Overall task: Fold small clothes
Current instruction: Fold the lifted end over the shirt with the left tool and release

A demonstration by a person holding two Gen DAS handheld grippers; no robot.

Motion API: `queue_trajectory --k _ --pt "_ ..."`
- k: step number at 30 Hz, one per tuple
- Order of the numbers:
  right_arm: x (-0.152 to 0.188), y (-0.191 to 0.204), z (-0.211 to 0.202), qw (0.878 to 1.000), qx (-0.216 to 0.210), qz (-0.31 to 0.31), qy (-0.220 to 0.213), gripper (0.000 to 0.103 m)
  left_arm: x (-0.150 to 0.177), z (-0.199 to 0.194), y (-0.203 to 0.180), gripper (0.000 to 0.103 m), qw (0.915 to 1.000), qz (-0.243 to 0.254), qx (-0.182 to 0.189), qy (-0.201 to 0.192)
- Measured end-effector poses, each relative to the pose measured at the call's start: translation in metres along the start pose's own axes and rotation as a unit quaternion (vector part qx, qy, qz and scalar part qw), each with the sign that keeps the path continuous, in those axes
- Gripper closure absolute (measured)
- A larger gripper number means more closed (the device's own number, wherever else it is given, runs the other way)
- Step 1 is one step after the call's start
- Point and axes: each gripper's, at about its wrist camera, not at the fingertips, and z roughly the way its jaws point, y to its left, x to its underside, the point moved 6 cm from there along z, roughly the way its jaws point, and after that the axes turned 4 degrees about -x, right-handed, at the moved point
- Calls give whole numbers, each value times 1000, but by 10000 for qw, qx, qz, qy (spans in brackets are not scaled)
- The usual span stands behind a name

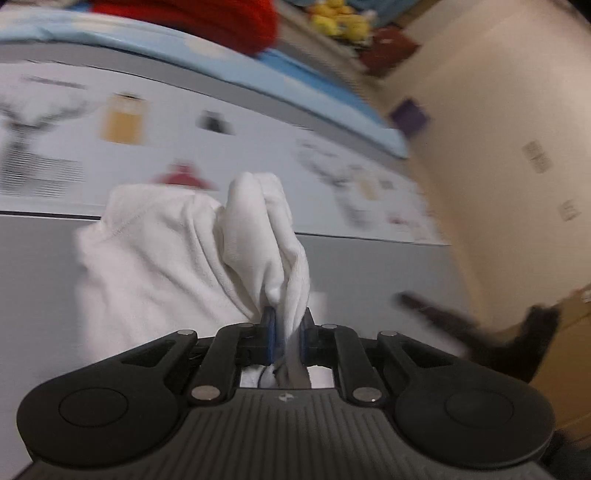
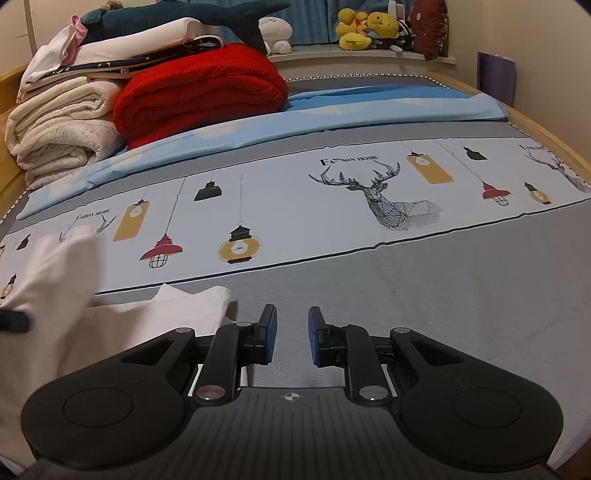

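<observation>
Bed [image 2: 406, 295]: work surface; grey sheet with a pale printed band of lamps and a deer head running across it. Chosen, I judge, because it is wide and flat enough to spread a garment.
Blanket stack: red blanket [image 2: 201, 92] and cream blankets [image 2: 59, 129] sit at the far side of the bed, well apart from the work area, so the near grey strip is free for folding.
Soft toys [image 2: 369, 29]: on the ledge beyond the bed; not involved.
White garment [image 1: 155, 258]: the task's thing. Most of it hangs or drapes on the near grey strip of the bed, left of the deer-head print; one edge is bunched up into a ridge and lifted off the sheet.
Left claw [image 1: 287, 332]: clamped on that bunched edge, cloth pinched between the blue pads and trailing back into the frame. Pitched downward toward the bed. View is motion-blurred; likely carrying the edge across to make a fold.
Right claw [image 2: 291, 334]: pads slightly apart, nothing between them. Angled down over bare grey sheet, just beside the garment's near corner [image 2: 207, 295]; not touching it. Judged to be waiting to pin or take a corner.
</observation>
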Motion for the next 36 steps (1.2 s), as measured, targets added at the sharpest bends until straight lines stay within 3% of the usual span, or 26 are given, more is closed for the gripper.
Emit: queue_trajectory --k 3,6,9,14,17,19,22,23,24,25,26,28,30,32,34,36 --pt "0 -3 -1 10000 -31 51 -9 84 3 32 -42 74 9977 -41 653 192" --pt "3 -3 0 9998 -154 107 80 84 -2 27 -50 70 9972 77 734 -97" --pt "4 3 6 9985 -433 249 214 84 -5 19 -24 69 9995 28 289 -85" --pt "8 29 29 9914 -951 563 704 77 18 22 19 69 9965 163 -615 538" --pt "8 50 48 9892 -996 539 935 72 37 20 34 69 9928 390 -785 816" --pt "8 58 63 9879 -899 641 1087 72 47 16 39 58 9926 544 -710 816" --pt "12 62 83 9847 -673 917 1317 72 57 11 58 55 9894 711 -844 947" --pt "13 63 88 9847 -562 930 1364 73 59 8 62 54 9880 804 -910 959" --pt "14 66 92 9852 -462 899 1381 80 61 3 67 53 9874 849 -927 961" --pt "14 68 94 9859 -432 853 1370 87 63 1 73 51 9879 827 -900 953" --pt "13 71 95 9870 -423 800 1328 100 65 -2 77 50 9885 780 -876 954" --pt "8 74 90 9907 -395 733 1072 100 68 1 87 49 9875 706 -949 1041" --pt "-8 70 76 9938 -456 914 443 101 70 3 90 49 9860 733 -1007 1109" --pt "-19 65 64 9937 -476 1013 -21 101 72 6 87 42 9867 731 -865 1163" --pt "-20 59 65 9965 -73 832 -87 101 74 10 81 41 9861 829 -742 1231" --pt "-11 53 76 9964 146 789 272 99 79 18 76 41 9822 1062 -760 1347"
